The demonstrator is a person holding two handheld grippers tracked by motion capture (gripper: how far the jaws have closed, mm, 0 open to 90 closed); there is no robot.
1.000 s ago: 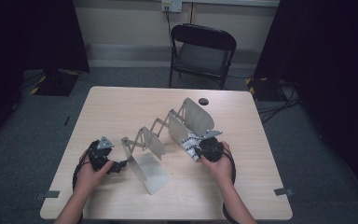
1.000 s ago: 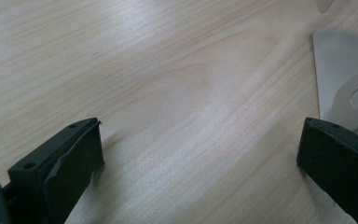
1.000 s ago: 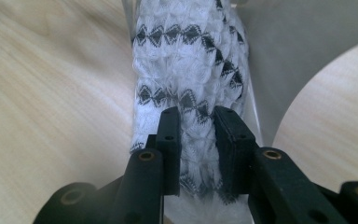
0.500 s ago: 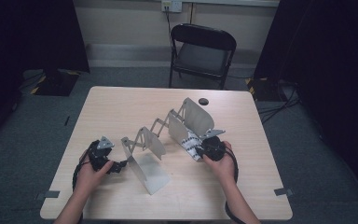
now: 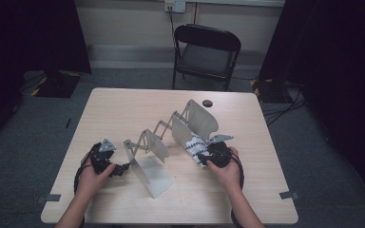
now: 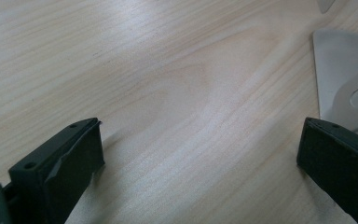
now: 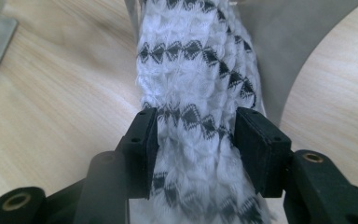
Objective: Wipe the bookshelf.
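Right gripper [image 7: 193, 140], jaws just wider about cloth [image 7: 196, 70]; wooden table [image 5: 123, 109], grey carpet [image 5: 43, 123]

White cloth [image 7: 193, 93] w/ black diamond rows, bunched lengthwise, against grey folding rack [image 5: 190, 124]

The room was dim, with the walls and corners falling to black around the table [image 5: 123, 114], which was evenly lit from above. The folding metal rack [image 5: 171, 137] at the table's middle cast only soft, short shadows toward the person's side. The high view was slightly soft and grainy. In the left gripper view the wood grain near the table's far edge blurred. In the right gripper view the patterned cloth [image 7: 196, 93] was sharp between the jaws, smeared nearest the lens.
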